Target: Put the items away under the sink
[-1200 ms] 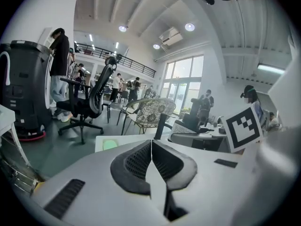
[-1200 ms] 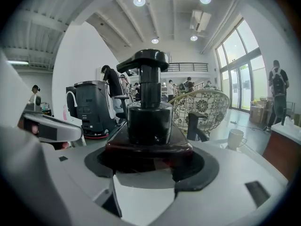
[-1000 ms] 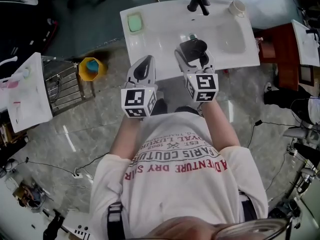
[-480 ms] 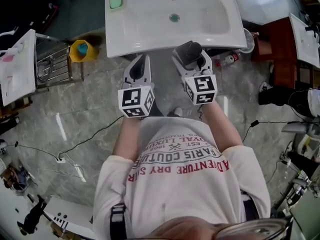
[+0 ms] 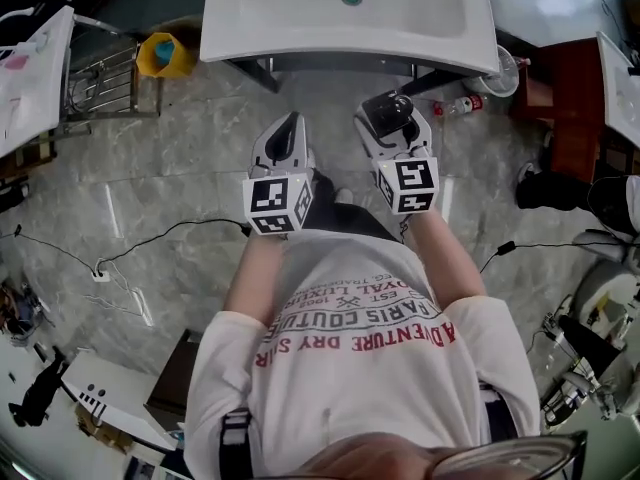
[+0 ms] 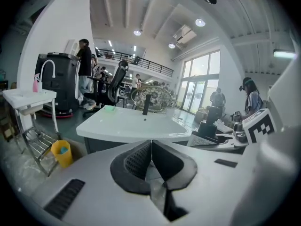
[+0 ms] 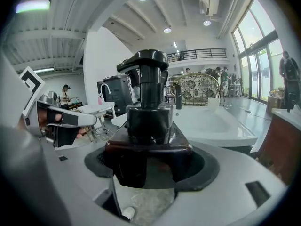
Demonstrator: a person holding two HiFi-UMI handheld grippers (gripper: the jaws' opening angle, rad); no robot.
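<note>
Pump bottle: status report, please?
Left gripper shut, empty. Right gripper shut on pump bottle. Bottle short of sink, not yet underneath. Nothing seen blocking.

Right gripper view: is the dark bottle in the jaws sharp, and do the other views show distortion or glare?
Right gripper view: the pump bottle is sharp but dark, with little surface detail. Left gripper view: the wide lens curves the ceiling, and the windows are washed out. Head view: the edges bend, and the glossy floor shows pale light streaks.
</note>
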